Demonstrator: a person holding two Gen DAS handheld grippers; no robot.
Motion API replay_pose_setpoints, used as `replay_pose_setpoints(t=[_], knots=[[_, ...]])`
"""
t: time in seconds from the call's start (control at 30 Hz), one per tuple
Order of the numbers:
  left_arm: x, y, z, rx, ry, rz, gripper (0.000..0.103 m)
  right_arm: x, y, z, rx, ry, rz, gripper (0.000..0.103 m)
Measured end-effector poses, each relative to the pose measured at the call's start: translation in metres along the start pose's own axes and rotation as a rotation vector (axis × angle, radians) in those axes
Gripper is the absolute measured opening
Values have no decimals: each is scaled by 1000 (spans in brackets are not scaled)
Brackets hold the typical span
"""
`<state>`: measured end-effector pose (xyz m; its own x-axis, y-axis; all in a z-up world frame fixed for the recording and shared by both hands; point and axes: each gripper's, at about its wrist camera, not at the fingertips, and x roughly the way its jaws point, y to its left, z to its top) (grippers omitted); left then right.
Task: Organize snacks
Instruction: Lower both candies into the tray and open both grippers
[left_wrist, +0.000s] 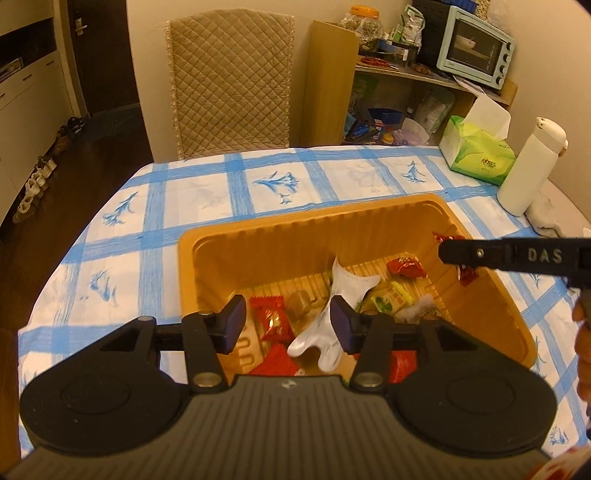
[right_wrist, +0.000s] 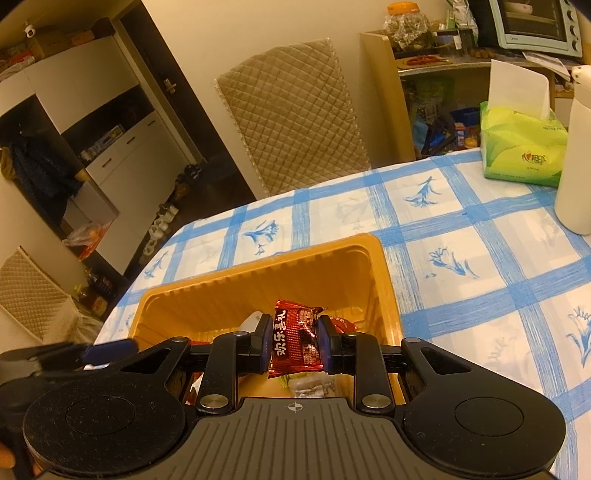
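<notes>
An orange plastic tray (left_wrist: 258, 236) sits on the blue-checked tablecloth and holds several wrapped snacks: red packets (left_wrist: 271, 319), a silver-white wrapper (left_wrist: 332, 314), a yellow-green candy (left_wrist: 397, 295). My left gripper (left_wrist: 288, 323) is open and empty, held over the tray's near side. My right gripper (right_wrist: 291, 341) is shut on a red snack packet (right_wrist: 295, 341) with Chinese lettering, held above the tray (right_wrist: 207, 291). The right gripper also shows in the left wrist view (left_wrist: 458, 254), with the red packet (left_wrist: 467, 275) poking out of it.
A green tissue box (left_wrist: 476, 151) and a white bottle (left_wrist: 532, 170) stand at the table's far right. A quilted chair (left_wrist: 229, 81) is behind the table. A shelf with a blue oven (left_wrist: 476, 44) lies beyond.
</notes>
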<state>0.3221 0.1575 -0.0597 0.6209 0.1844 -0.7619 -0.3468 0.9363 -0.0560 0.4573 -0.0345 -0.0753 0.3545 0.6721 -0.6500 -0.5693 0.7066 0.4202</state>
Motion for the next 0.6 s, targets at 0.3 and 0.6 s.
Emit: replay_pose_setpoints(t=[0.3,0.6], knots=[[-16,11,-2,-38,-13,16,57,18,8,5,-7,11,18,26],[-36,8,-7,-38,-14,30,59,12,5,12,70,-35,71,32]])
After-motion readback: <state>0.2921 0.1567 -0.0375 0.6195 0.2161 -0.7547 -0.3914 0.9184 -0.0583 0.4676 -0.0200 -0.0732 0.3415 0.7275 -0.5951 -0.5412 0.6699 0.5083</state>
